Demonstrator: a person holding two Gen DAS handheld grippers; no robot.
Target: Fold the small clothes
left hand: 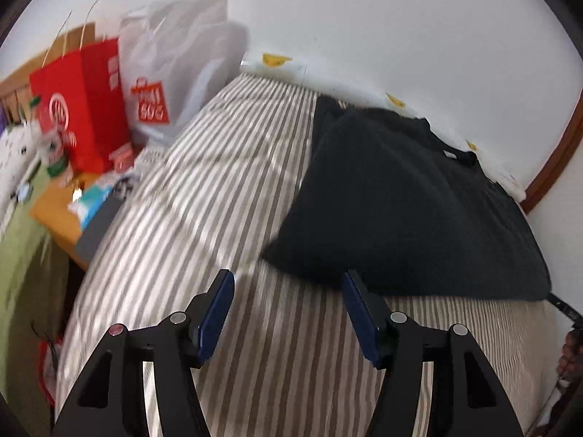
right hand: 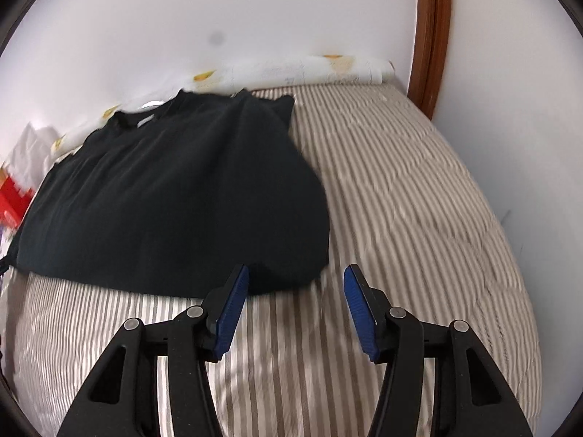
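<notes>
A striped bedcover (right hand: 419, 189) fills both views, with a black garment (right hand: 171, 196) lying flat on it up against the white wall, its collar end toward the wall and its hem edge toward the cameras. The left gripper (left hand: 288, 280) is spread wide with nothing between its blue pads (left hand: 218, 313), poised just short of the garment's near-left corner. The right gripper (right hand: 296, 275) is likewise spread and holds nothing, its left fingertip overlapping the garment's near-right corner; contact cannot be told. A red paper bag (left hand: 83, 102) and white bag (left hand: 175, 62) stand beside the bed.
</notes>
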